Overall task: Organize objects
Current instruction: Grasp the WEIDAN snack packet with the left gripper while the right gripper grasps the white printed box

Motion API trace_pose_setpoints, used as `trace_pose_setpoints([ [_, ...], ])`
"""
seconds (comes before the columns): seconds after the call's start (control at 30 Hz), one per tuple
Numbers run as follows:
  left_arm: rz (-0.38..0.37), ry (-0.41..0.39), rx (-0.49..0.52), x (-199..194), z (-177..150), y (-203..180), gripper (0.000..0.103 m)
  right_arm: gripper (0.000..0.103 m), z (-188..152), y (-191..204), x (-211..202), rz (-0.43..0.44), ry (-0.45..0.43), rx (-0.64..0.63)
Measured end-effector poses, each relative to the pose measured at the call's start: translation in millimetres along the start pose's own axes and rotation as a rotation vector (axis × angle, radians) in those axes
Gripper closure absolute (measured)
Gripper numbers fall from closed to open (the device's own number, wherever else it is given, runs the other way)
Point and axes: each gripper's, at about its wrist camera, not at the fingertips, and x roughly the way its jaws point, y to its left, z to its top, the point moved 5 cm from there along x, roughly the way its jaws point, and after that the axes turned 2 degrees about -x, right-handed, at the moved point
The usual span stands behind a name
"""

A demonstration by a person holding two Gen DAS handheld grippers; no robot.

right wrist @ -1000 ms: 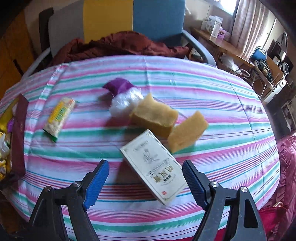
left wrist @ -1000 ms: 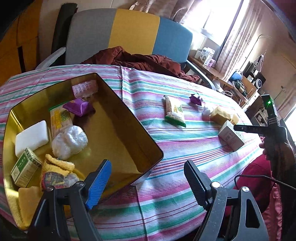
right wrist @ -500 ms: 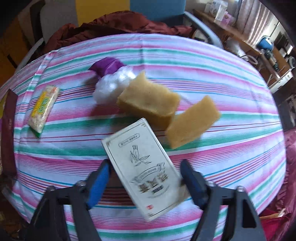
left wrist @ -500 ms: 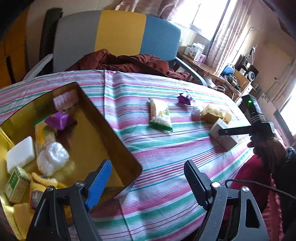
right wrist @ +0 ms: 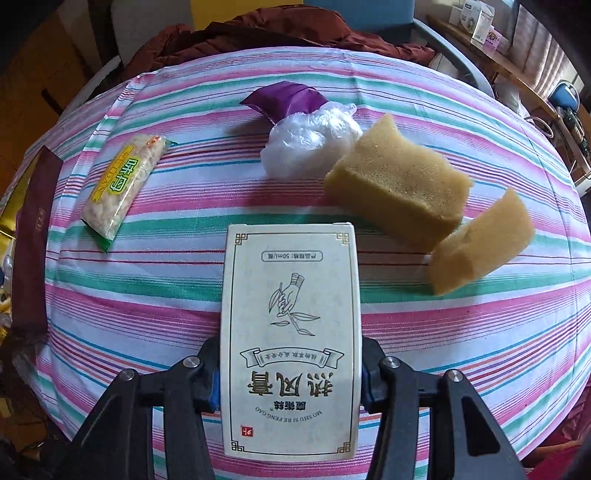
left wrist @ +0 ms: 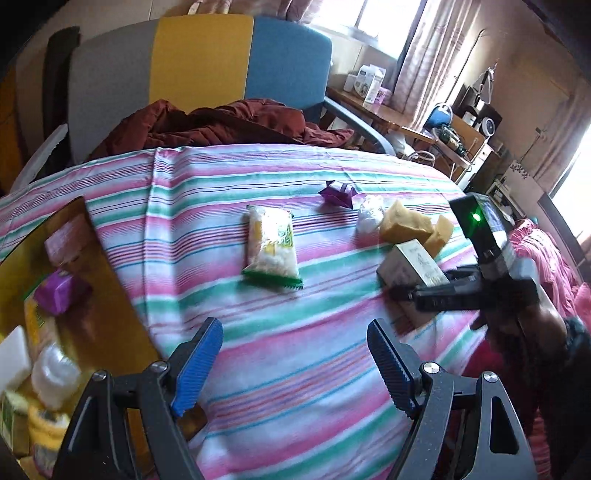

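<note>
**Box gripped, four items still loose**

The right gripper (right wrist: 290,373) jaws are closing on the white box (right wrist: 290,332), pads at both sides. The left gripper (left wrist: 295,363) jaws gape empty. Beyond the box on the counter (right wrist: 461,332): two sponges (right wrist: 399,184), plastic wad (right wrist: 310,142), purple pouch (right wrist: 288,99), snack packet (right wrist: 122,192). The gold tin (left wrist: 110,302), far left of the box, already holds several things.

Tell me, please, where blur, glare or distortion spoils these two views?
Left wrist view: window blown out, golden tray and right gripper motion-smeared, striped tablecloth bulging from the fisheye. Right wrist view: mostly sharp, white box crisp, small sponge slightly soft.
</note>
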Motion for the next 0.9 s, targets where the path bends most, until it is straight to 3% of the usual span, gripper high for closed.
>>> trace_pose_setpoints([
  [0.37, 0.096, 0.085, -0.089, 76, 43, 10, 0.018, 0.044, 0, 4, 1, -0.012, 0.003, -0.015],
  [0.77, 0.205, 0.126, -0.041, 146, 72, 18, 0.020, 0.034, 1, 10, 4, -0.024, 0.008, -0.030],
  [0.9, 0.279, 0.107, 0.066, 156, 72, 10, 0.018, 0.033, 4, 7, 8, -0.021, 0.010, -0.031],
])
